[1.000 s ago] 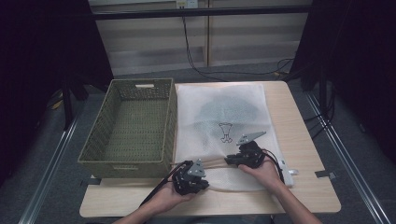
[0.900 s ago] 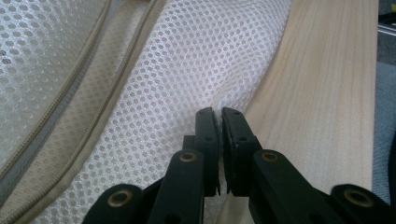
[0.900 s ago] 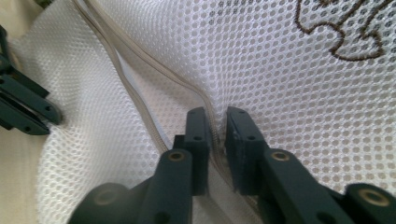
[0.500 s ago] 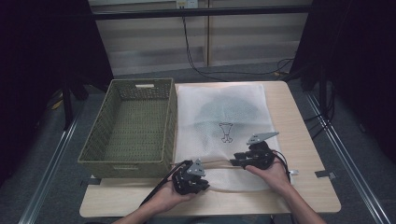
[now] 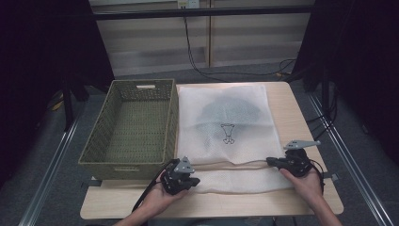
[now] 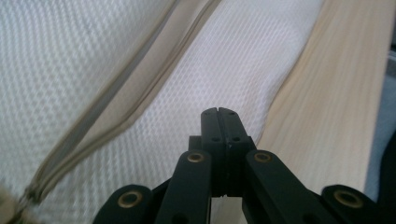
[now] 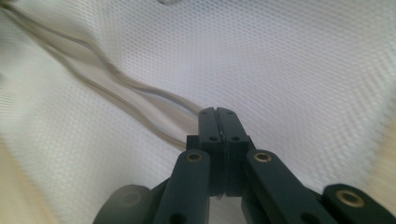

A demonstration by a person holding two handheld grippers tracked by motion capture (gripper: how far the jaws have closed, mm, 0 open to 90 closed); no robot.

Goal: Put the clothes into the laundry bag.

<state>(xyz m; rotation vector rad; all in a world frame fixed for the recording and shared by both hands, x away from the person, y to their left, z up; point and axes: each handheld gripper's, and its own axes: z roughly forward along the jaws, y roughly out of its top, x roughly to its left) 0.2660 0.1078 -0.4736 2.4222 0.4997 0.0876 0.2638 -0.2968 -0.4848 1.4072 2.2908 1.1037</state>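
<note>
White mesh laundry bag lies flat on the desk beside the wicker basket. Left tongs and right tongs are both pinched fully shut at its near corners, probably gripping the fabric to fold it.

A light wooden table stands on a grey floor. Behind it runs a pale panelled wall, with a black cable hanging down it to the floor. Dark curtains close off both sides, leaving the edges dim.
</note>
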